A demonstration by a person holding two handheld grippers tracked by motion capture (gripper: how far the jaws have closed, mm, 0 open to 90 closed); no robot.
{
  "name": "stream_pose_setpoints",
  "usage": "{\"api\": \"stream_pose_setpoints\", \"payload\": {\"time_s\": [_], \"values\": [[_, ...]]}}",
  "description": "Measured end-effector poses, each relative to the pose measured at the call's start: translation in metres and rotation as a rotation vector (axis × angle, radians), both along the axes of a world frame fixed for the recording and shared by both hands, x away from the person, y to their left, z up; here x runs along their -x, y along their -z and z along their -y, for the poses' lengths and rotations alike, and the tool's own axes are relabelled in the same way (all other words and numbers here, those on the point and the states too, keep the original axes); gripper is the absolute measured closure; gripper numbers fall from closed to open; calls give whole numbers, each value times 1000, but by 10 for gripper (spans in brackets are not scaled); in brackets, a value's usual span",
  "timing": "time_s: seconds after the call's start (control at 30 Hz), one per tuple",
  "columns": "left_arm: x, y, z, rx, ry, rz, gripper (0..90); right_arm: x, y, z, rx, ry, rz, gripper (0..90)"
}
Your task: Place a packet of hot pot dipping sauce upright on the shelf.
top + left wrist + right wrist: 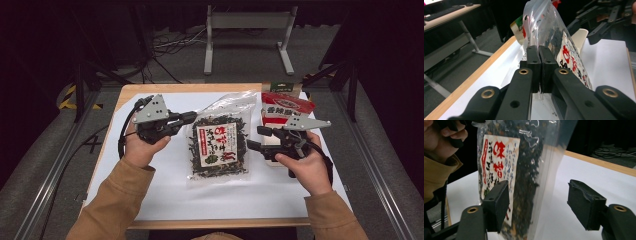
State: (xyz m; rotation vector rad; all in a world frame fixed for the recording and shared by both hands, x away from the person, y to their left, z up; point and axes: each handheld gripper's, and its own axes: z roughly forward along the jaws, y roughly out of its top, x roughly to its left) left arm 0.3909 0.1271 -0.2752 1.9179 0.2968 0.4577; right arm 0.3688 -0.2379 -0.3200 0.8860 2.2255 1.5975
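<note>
The clear bag of dried seaweed (219, 145) is found at the middle of the white-covered table (165, 195), between the two hands; its long axis runs away from the person, from the near edge toward the far edge, with the sealed clear top at the far end. The left gripper (189, 118) is clamped on the bag's left edge near that upper corner; in the left gripper view its jaws are seen pressed together on the clear film (541, 30), and the bag is raised and tilted along that side. The right gripper (254, 138) is held just beside the bag's right edge, pointing leftward at it; its jaws stand wide apart, and nothing is pinched by them. In the right gripper view the bag (524, 170) lies in front of the left jaw and in the gap, while the other jaw stands clear over bare white cover; whether the film is brushed by a pad cannot be told. The bag therefore lies to the left of the right gripper, with its right edge the nearest part; a grip there would probably be made across the short side, at right angles to the long axis. A red-and-white packet (286, 107) lies just behind the right gripper, apart from the bag.
</note>
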Motion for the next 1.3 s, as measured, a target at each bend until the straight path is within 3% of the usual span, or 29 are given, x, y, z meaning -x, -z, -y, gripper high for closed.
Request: {"api": "stream_pose_setpoints", "payload": {"time_s": [0.17, 0.43, 0.6, 0.73, 0.83, 1.2, 1.3], "values": [[3, -1, 2, 8, 27, 2, 883, -6, 0, -7, -15, -35, -14, 313], [9, -3, 4, 41, 90, 7, 883, -14, 0, -22, -29, -141, -59, 316], [11, -4, 5, 48, 105, 6, 882, -14, -1, -30, -27, -220, -92, 441], [10, -4, 3, 61, 109, 5, 881, -11, -1, -33, -14, -279, -112, 603], [9, -4, 1, 72, 114, 0, 877, -10, -2, -33, -8, -316, -90, 680], [8, -4, 1, 96, 120, -20, 852, -6, -9, -29, -14, -334, -108, 744], [8, -4, -3, 123, 123, -65, 815, -5, -10, -27, -14, -338, -119, 748]]}}
